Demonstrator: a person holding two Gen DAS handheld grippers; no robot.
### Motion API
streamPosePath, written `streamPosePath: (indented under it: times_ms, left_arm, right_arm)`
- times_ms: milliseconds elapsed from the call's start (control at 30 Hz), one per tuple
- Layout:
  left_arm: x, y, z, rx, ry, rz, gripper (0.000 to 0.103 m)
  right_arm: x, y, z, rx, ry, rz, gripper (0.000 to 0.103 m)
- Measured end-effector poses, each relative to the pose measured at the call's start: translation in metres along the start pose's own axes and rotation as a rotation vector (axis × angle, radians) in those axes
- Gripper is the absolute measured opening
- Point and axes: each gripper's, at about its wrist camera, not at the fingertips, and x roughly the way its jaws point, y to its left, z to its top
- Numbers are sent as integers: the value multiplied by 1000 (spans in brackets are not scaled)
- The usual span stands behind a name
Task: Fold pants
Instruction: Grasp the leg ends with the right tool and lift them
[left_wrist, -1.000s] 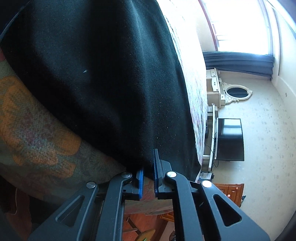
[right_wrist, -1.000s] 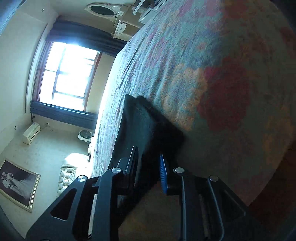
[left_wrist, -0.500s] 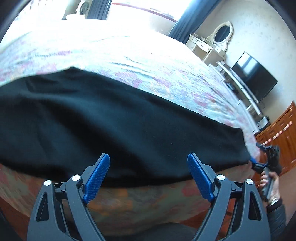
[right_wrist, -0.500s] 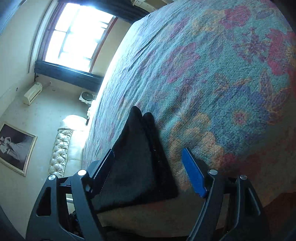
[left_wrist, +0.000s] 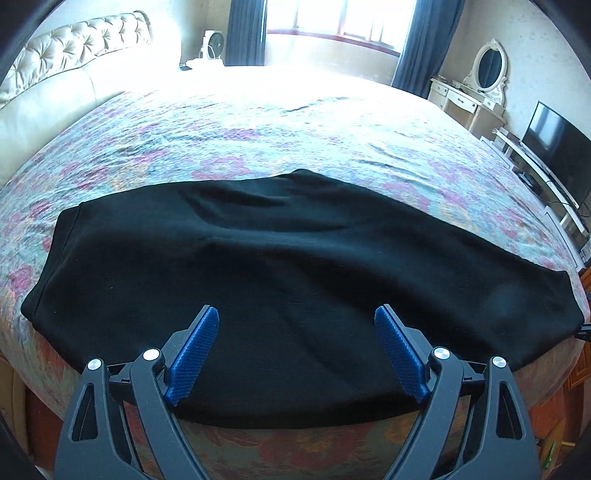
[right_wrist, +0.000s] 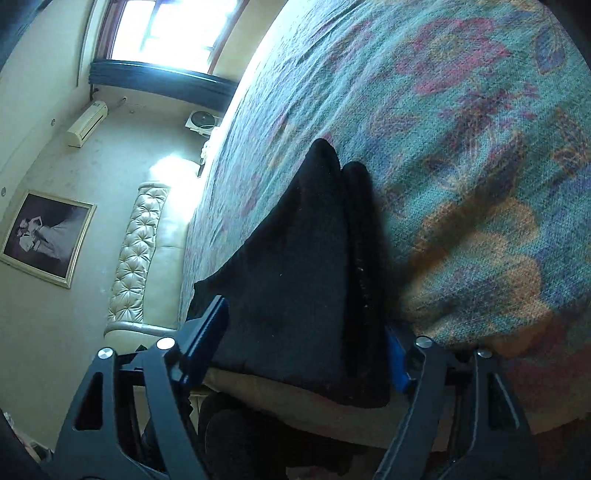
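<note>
Left gripper (left_wrist: 295, 347): jaws spread wide, blue pads bare, nothing gripped; held above the near edge of the pants.

Right gripper (right_wrist: 306, 347): jaws spread, set to either side of one end of the pants; contact between pads and cloth cannot be told.

Pants (left_wrist: 295, 273): black, laid lengthwise along the near edge of the bed (left_wrist: 258, 125), folded into one long band. The near hem is draped slightly over the bed's edge. Soft ridges are seen across the middle; the left end is squared, the right end tapered. In the right wrist view the pants (right_wrist: 291, 273) are shown end-on, as two stacked layers with rounded far tips.

Bedspread (right_wrist: 461, 155): floral, teal with pink and orange; lightly rippled beyond the pants.

Headboard (left_wrist: 74, 40): cream, tufted, at far left.

Fan (left_wrist: 214, 40): white, beside the curtains.

Dresser (left_wrist: 465, 99): cream, with oval mirror, at far right.

Television (left_wrist: 557, 147): dark screen, on a low stand beside the dresser.

Picture (right_wrist: 48, 236): framed, on the wall.
</note>
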Motion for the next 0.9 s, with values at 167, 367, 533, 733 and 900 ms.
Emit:
streamPosePath:
  times_ms: [167,367,533,733,900]
  left_arm:
    - [23,34,-3,-29,55,2,86]
    - [33,24,-11,95,97,-2,98]
    - [25,31,-8,109,104,-45,98]
    - [7,46,-11,139,80,-57,98]
    - [-4,66,-13,95,36,-35,98]
  right_arm:
    - [1,1,-6,17,-36,-78,20]
    - [-25,12,-6,8,-144,-194,16]
    - [-27,23,-5,8,-146,-239,15]
    - [-17,53,-5,-5,-178,-277,15]
    - [-14,102,-6,-56,-218,-274,15]
